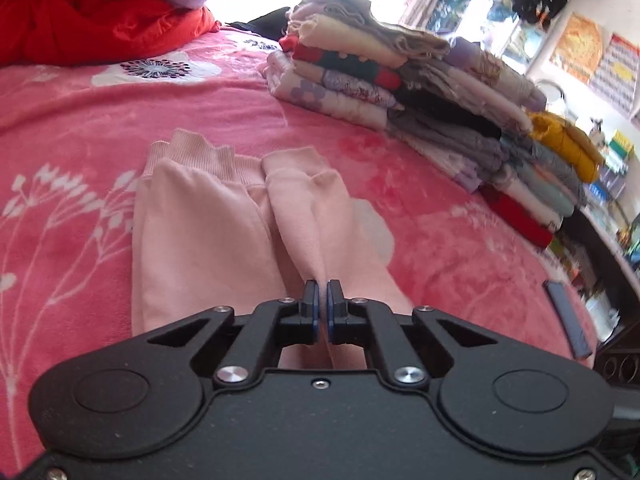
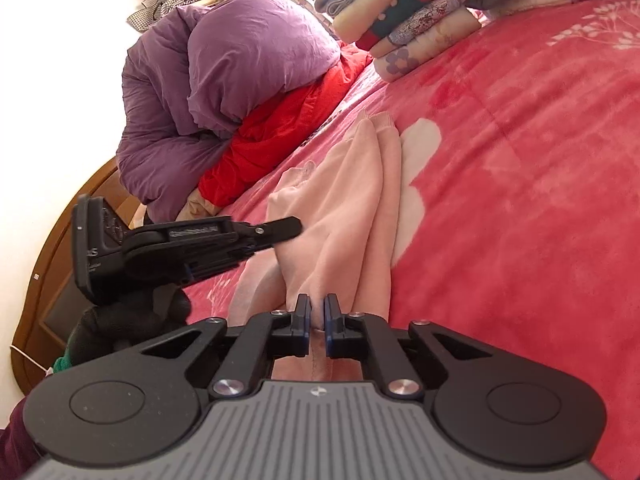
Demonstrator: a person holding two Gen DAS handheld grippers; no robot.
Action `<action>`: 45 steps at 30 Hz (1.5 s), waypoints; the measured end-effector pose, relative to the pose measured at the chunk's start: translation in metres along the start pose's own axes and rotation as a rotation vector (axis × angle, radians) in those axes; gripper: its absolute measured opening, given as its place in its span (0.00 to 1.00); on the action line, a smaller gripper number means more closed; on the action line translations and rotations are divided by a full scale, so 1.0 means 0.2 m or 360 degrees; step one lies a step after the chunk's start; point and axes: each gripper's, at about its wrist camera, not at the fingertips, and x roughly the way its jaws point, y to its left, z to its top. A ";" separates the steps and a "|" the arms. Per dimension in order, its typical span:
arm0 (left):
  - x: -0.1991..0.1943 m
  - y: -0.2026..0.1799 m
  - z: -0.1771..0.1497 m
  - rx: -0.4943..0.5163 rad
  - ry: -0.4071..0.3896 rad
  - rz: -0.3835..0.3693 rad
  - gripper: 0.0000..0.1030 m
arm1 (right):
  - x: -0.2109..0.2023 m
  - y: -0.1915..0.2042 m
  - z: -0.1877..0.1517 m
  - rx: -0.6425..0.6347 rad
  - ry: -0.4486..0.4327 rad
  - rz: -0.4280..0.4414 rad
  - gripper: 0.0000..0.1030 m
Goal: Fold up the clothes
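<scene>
Pinching pink trousers (image 1: 208,216) flat on the bed (image 1: 420,200)
Left gripper (image 1: 322,286) and right gripper (image 2: 317,300) clamped on near-end fabric, likely to lift it toward the cuffs (image 1: 192,156) for a fold

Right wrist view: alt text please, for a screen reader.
The right gripper is shut on a fold of pale pink trousers lying on a pink floral blanket. The left gripper, held by a black-gloved hand, meets the same garment; purple bedding and folded clothes sit behind.
</scene>
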 end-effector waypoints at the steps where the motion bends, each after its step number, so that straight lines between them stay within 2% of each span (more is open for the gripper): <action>1: 0.02 0.01 -0.01 0.0004 0.0020 0.0024 0.22 | 0.00 -0.01 0.00 0.0016 0.0026 0.0021 0.09; 2: 0.04 0.01 -0.01 0.0004 0.0036 0.0055 0.32 | 0.01 -0.01 0.00 0.0019 0.0034 0.0011 0.09; 3: 0.03 0.01 -0.01 0.0023 0.0019 0.0071 0.46 | 0.01 -0.01 -0.01 0.0009 0.0036 -0.0008 0.09; 4: 0.01 -0.01 0.00 0.0049 -0.0010 0.0081 0.47 | 0.00 0.00 -0.01 0.0003 0.0030 -0.0033 0.09; 7: -0.03 -0.06 0.04 0.0156 -0.0107 0.0090 0.48 | -0.01 0.00 -0.01 0.0011 -0.0015 -0.0077 0.19; 8: -0.03 -0.07 0.06 0.0183 -0.0125 0.0086 0.48 | -0.02 0.00 -0.02 0.0023 -0.0042 -0.0082 0.32; 9: -0.02 -0.08 0.08 0.0199 -0.0126 0.0075 0.48 | -0.04 0.00 -0.01 0.0030 -0.0070 -0.0086 0.39; 10: 0.00 -0.09 0.10 0.0212 -0.0119 0.0067 0.47 | -0.05 0.00 -0.01 0.0037 -0.0098 -0.0088 0.40; 14: 0.12 -0.14 0.18 0.0359 -0.0087 0.0099 0.45 | -0.04 -0.03 -0.02 0.0054 -0.0066 -0.0031 0.37; 15: 0.17 -0.14 0.22 0.0360 -0.0072 0.0116 0.40 | -0.04 -0.01 -0.03 0.0018 -0.0041 -0.0023 0.33; 16: 0.21 -0.13 0.26 0.0358 -0.0058 0.0132 0.39 | -0.02 0.01 -0.03 -0.0033 -0.0010 -0.0035 0.28; 17: 0.26 -0.13 0.30 0.0355 -0.0035 0.0144 0.39 | -0.01 0.02 -0.04 -0.0064 0.0021 -0.0048 0.18; 18: 0.30 -0.13 0.34 0.0351 -0.0008 0.0156 0.39 | -0.01 0.02 -0.04 -0.0072 0.0041 -0.0054 0.13; 24: 0.55 -0.18 0.46 0.0384 0.0135 0.0210 0.36 | 0.02 0.02 -0.06 -0.0104 0.0102 -0.0099 0.12; 25: 0.59 -0.19 0.46 0.0416 0.0155 0.0256 0.23 | 0.02 0.03 -0.06 -0.0116 0.0111 -0.0103 0.12; 26: 0.62 -0.21 0.46 0.0448 0.0170 0.0297 0.17 | 0.02 0.03 -0.06 -0.0125 0.0114 -0.0101 0.12; 28: 0.62 -0.23 0.45 0.0481 0.0153 0.0308 0.10 | 0.02 0.03 -0.06 -0.0141 0.0118 -0.0095 0.12; 33: 0.58 -0.30 0.44 0.0581 0.0002 0.0346 0.09 | 0.02 0.03 -0.05 -0.0140 0.0112 -0.0085 0.12; 36: 0.67 -0.30 0.40 0.0667 0.0098 0.0309 0.11 | 0.03 0.02 -0.06 -0.0118 0.0133 -0.0081 0.13; 37: 0.66 -0.30 0.41 0.0678 0.0102 0.0310 0.18 | 0.04 0.01 -0.06 -0.0104 0.0142 -0.0083 0.14; 38: 0.62 -0.29 0.42 0.0640 0.0094 0.0309 0.20 | 0.04 0.00 -0.06 -0.0090 0.0150 -0.0086 0.14; 40: 0.49 -0.25 0.46 0.0536 0.0001 0.0251 0.27 | 0.05 0.00 -0.06 -0.0070 0.0157 -0.0089 0.14; 41: 0.41 -0.24 0.46 0.0502 -0.0049 0.0228 0.27 | 0.05 0.00 -0.06 -0.0064 0.0156 -0.0090 0.15; 45: 0.11 -0.14 0.42 0.0443 -0.0159 0.0321 0.27 | 0.04 0.01 -0.06 -0.0086 0.0157 -0.0089 0.16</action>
